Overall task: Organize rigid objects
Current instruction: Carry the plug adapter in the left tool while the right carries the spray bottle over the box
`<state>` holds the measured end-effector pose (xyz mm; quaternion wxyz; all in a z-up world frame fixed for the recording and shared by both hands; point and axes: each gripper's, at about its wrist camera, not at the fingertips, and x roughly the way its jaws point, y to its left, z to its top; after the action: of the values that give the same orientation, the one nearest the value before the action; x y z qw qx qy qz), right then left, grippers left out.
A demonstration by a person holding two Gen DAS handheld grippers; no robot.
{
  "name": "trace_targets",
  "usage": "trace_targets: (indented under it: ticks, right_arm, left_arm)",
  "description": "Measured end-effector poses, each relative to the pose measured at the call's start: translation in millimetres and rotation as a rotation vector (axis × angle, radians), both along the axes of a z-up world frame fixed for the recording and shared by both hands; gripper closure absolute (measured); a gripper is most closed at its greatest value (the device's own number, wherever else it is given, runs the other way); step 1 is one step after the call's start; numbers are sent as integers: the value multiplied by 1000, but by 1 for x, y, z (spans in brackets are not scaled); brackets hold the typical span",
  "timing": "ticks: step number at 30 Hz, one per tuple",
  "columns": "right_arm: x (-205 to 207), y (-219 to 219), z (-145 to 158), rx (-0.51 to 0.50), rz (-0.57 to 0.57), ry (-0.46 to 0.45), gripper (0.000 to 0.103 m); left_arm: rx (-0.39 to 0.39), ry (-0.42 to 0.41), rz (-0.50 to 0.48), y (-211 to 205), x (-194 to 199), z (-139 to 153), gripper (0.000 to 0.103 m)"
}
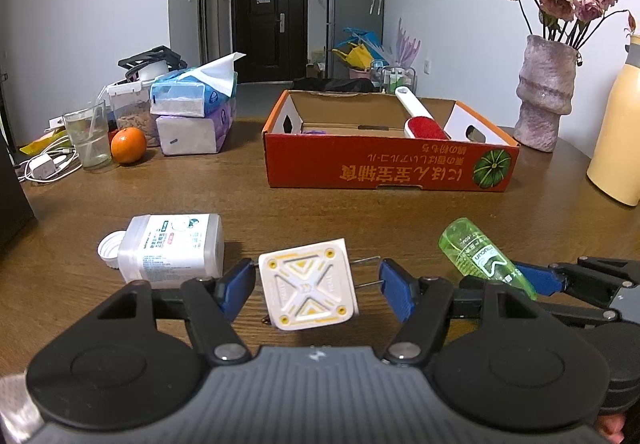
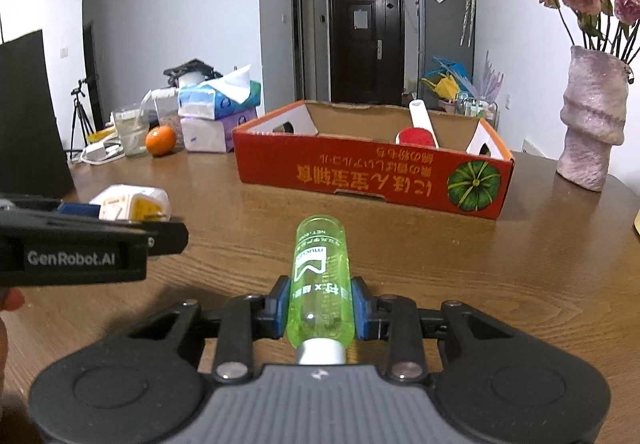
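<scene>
Hiding bottle cap (image 2: 320, 354): right tool (image 2: 320, 308).

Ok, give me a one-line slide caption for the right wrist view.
Right gripper clamps a green bottle over the wooden table, facing the red cardboard box.

White charger (image 1: 308, 284) lies tilted, prongs right; green bottle (image 2: 319, 284) to its right; white bottle (image 1: 172, 252) lies left.
</scene>
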<state>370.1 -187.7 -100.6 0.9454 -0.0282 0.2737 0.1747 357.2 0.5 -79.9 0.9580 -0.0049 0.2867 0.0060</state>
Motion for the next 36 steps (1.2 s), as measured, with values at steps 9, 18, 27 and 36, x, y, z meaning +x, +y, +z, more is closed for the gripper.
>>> trace_targets:
  ticks: [9,18,27,36]
  right_arm:
    - [-1,-6,18,25,-9,-42,73]
    - [6,-10,39,30,-25,-110,73]
    - [23,-10,58,55,-39,-166,73]
    - [44,-8,68,85,-49,-199,73]
  left_arm:
    - [2,-32,-5,-4,1,16,33]
    - [-7,-80,-4,-10,11,38,33]
    - [-24,-133,6,-16,29,60,33]
    - [-41,-168,22,-21,52,70,33]
